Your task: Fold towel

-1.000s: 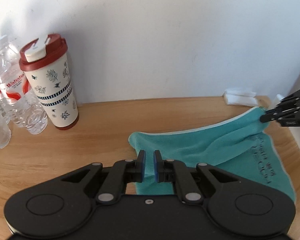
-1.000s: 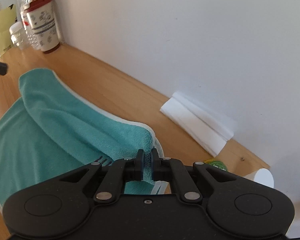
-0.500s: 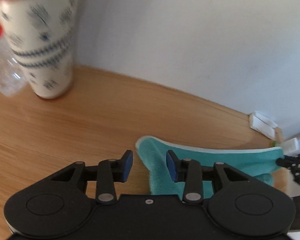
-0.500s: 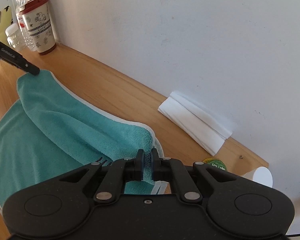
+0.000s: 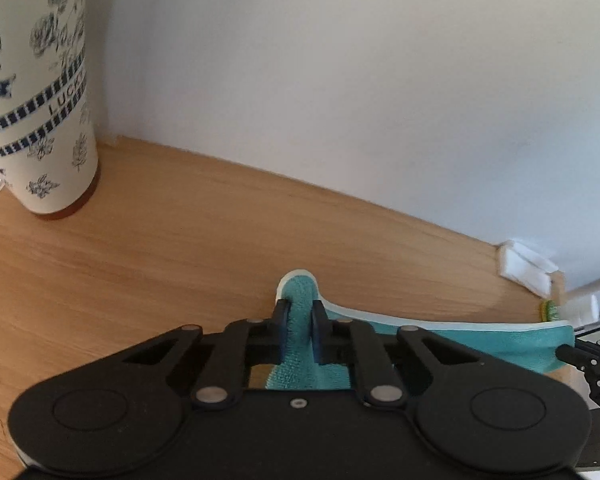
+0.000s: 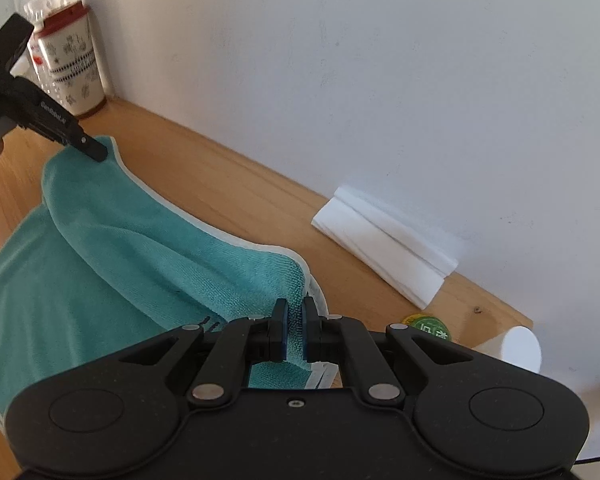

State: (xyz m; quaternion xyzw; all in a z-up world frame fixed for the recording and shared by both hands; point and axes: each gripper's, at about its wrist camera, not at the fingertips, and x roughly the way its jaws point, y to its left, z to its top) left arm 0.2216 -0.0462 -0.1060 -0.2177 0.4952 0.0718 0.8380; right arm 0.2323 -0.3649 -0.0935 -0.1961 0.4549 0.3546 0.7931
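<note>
Two grippers: both pinch towel (image 6: 148, 256) corners.
Left gripper (image 5: 299, 312): closed on corner nearest cup (image 5: 36, 92).
Right gripper (image 6: 294, 314): clamps opposite corner.

Pale wooden tabletop (image 5: 180, 248) against a plain white wall (image 6: 380, 80), soft daylight.

Home, wooden table (image 5: 180, 248), travel mug (image 5: 36, 92)

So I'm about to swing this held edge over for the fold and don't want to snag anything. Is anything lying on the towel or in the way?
Nothing visible lies on the towel. Both claws, left and right, grip its far corners. The tumbler and the folded white paper stand off the cloth near the wall. The near part of the towel is hidden.
</note>
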